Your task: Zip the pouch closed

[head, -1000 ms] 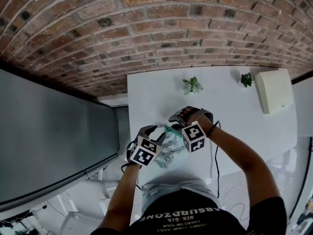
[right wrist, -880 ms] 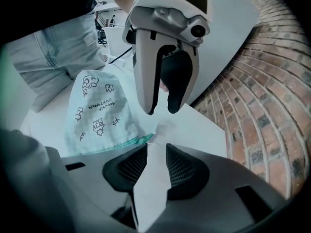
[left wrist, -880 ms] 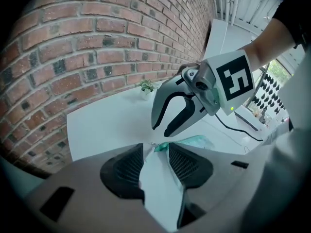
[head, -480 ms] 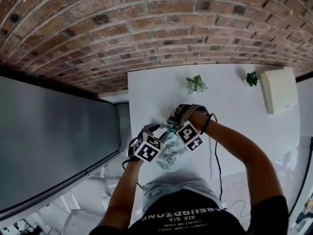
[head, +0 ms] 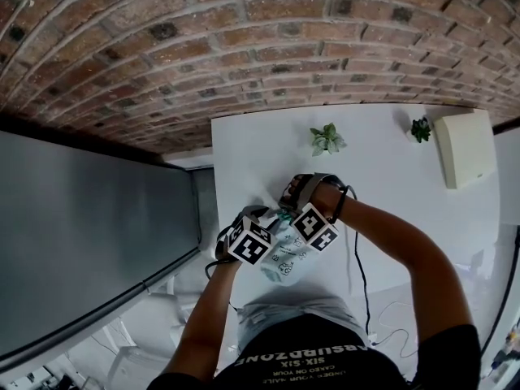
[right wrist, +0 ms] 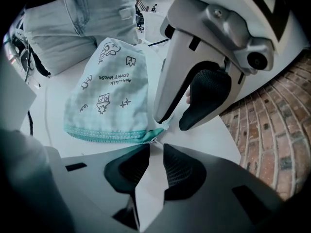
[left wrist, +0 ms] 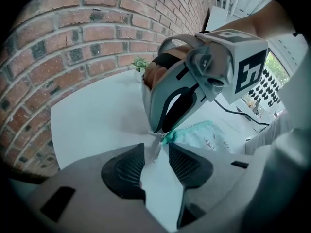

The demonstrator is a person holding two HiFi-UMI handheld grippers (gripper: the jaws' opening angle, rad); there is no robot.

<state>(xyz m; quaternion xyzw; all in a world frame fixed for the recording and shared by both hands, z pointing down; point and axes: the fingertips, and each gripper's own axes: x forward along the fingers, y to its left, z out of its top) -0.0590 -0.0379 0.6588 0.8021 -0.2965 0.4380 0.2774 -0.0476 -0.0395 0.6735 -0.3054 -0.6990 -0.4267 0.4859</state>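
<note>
Tongs: left gripper (left wrist: 156, 148) standing narrowly open, thin pale tab (left wrist: 155, 155) loose between tips; right gripper (right wrist: 156, 146) just been closing, not yet pinching pouch (right wrist: 112, 96) corner | Step: seeking grips at zipper end | Next: anchoring corner, drawing pull along | Room: pouch lying near table (head: 382, 177) front edge, bare top beyond

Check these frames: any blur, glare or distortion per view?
Head view: strong fisheye bows the brick wall, light even, no motion blur. Left gripper view: black vignette at corners, pouch a little soft. Right gripper view: pouch print crisp, no glare, corners dark too.
</note>
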